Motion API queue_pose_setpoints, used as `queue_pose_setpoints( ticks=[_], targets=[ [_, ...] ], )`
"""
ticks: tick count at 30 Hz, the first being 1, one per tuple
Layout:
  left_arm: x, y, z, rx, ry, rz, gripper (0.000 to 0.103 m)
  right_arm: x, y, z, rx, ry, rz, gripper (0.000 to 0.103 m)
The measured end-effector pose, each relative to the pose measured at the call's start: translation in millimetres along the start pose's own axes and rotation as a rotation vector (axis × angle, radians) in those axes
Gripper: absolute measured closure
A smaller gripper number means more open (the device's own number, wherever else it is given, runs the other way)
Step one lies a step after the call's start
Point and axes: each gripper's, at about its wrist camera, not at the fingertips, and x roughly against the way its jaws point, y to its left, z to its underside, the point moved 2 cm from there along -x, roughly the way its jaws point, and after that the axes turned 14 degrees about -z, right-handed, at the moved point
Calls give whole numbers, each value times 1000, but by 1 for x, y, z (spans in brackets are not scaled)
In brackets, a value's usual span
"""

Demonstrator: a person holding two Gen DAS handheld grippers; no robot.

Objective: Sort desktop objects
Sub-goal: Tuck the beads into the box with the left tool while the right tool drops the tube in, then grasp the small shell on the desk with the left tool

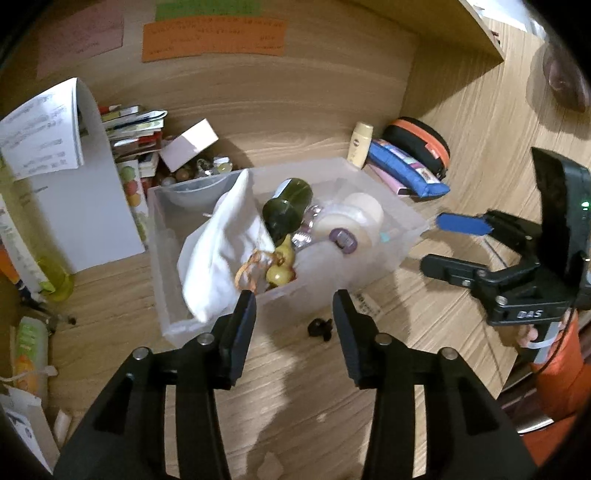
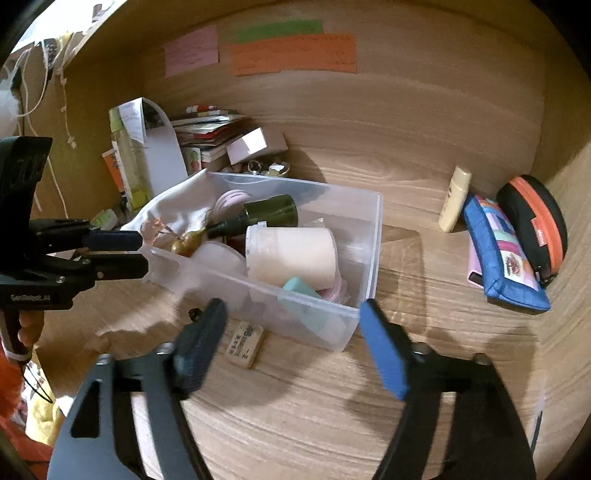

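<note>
Desktop objects lie gathered mostly in one clear plastic bin (image 2: 369, 236) standing on the wooden desk (image 2: 332, 406). Inside it I count one white cloth (image 1: 221, 236) draped over the left end, one dark green bottle (image 2: 269, 212) on its side, one cream jar (image 2: 295, 254) on its side, two small yellow-green gourds (image 1: 280, 266) with an orange cord, one mint-green block (image 2: 301, 290) in the near corner, and one grey bowl (image 1: 199, 194) at the back.

Outside the bin there are one small printed tile (image 2: 245, 343) on the desk just in front of it, one small black object (image 1: 320, 328) near the front wall, one cream tube (image 2: 455, 199) standing against the back panel, one blue pencil case (image 2: 506, 258), one black round case with an orange zip (image 2: 533, 225) beside it, one stack of books (image 2: 207, 129), one small white box (image 1: 190, 144) and one white folded sheet (image 1: 74, 177).

The left gripper (image 1: 294, 308) stands partly open with nothing between its fingers, in front of the bin. The right gripper (image 2: 293, 321) stands wide open, also empty, at the bin's near corner.

Wood-grain panels close in the desk at the back and side; three paper notes, one pink (image 2: 191, 51), one green (image 2: 279, 31) and one orange (image 2: 293, 55), are stuck on the back panel.
</note>
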Motion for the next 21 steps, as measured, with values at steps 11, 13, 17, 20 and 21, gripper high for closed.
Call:
queue_pose_setpoints(
  ticks=[11, 13, 17, 20, 21],
  targets=[
    [32, 22, 26, 44, -58, -91, 28, 7, 15, 22, -13, 42, 6, 18],
    [36, 25, 35, 39, -54, -103, 28, 6, 19, 27, -16, 47, -6, 18],
    [37, 31, 59, 34, -26, -119, 28, -1, 25, 36, -32, 68, -33, 18],
    [31, 35, 78, 32, 10, -137, 28, -9, 25, 43, -62, 87, -51, 18],
    [30, 36, 84, 33, 21, -136, 28, -12, 25, 45, -71, 91, -55, 18]
  ],
)
